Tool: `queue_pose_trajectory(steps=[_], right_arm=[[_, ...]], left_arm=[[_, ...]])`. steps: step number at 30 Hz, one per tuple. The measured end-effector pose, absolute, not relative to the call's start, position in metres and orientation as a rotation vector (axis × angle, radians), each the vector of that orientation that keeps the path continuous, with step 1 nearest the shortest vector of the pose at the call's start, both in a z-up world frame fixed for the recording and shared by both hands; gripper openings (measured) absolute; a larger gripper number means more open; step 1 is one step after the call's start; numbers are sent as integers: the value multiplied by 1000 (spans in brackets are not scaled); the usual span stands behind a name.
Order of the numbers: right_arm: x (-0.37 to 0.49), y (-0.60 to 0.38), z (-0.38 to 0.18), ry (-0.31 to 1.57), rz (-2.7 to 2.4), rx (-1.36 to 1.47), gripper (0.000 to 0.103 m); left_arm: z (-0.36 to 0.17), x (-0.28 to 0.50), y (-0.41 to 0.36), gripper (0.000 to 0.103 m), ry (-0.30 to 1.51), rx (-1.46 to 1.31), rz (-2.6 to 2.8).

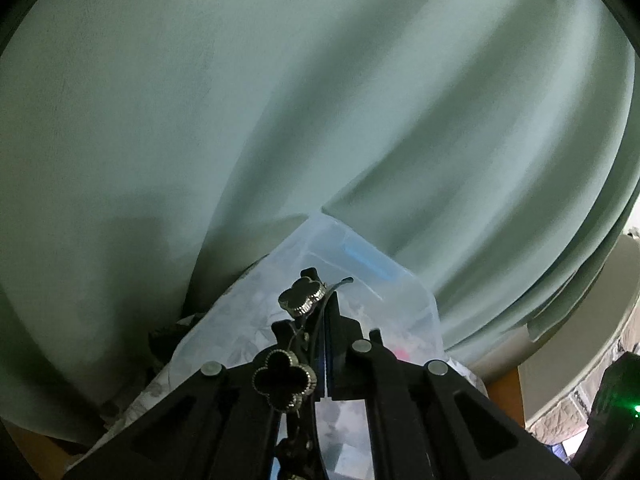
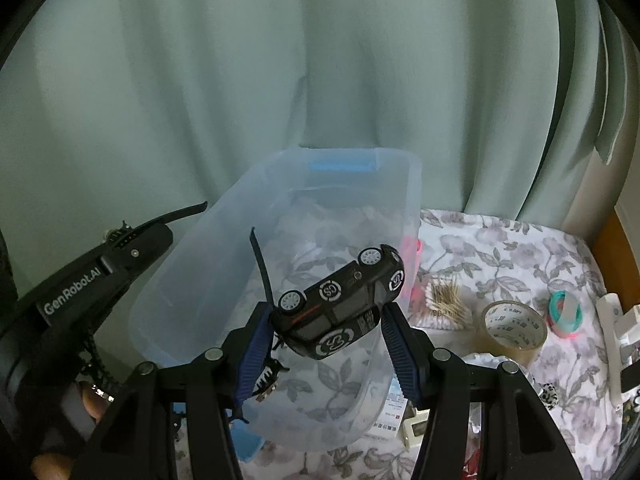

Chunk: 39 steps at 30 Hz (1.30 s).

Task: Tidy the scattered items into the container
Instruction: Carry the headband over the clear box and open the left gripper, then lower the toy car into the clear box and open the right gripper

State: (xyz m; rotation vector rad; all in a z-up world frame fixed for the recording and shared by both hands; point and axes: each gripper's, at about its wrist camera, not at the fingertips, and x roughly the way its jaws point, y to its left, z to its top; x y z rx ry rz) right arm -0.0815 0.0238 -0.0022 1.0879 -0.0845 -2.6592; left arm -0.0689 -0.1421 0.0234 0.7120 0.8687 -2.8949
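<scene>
Both grippers hung over the bin (image 2: 412,184) to drop loads: the left gripper (image 1: 320,320) pinched tight on a necklace (image 1: 286,378), the right gripper (image 2: 328,320) clamping a toy car (image 2: 340,300).

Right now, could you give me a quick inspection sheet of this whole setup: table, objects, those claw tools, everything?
Surface: floral tablecloth, wooden edge at far right.
Job's things: clear plastic container, nearly empty; black toy car held above it; clover-charm necklace held over its rim.
Clutter: tape roll, cotton swabs, teal and pink bands, black hair claw, small papers and packets near the front.
Grippers: right gripper shut on the toy car; left gripper shut on the necklace chain.
Cables: nothing seen.
Surroundings: pale green curtain behind the table; a person's fingers on the left tool.
</scene>
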Motion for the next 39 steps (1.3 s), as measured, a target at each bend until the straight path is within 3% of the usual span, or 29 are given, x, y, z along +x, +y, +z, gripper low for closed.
queue_pose_trajectory(steps=[6,16,17,19,20,21,26,39], right_arm=[[-91,20,2,-65,-2665,1059,59],[-91,21,-1,-40,-2699,1082,60],[-90,23,0,-50,-2704,1082,62],[-88,29,2,-71,-2716,1079,65],[-87,32,2,-83,-2724,1078,66],[-87,35,3,-93,-2729,1078,67],[-81,40,6,-117,-2724,1071,72],[-42,65,23,-168,-2750,1032,90]], left_arm=[[36,-71,-143,0,848,672,-2913],[29,-76,-127,0,801,843,-2979],[28,-76,-128,4,802,859,-2980],[28,-75,-128,24,794,890,-2969],[29,-73,-129,44,789,895,-2962],[30,-71,-128,55,785,894,-2962],[34,-64,-117,72,732,902,-2970],[61,-39,-87,88,554,941,-2984]])
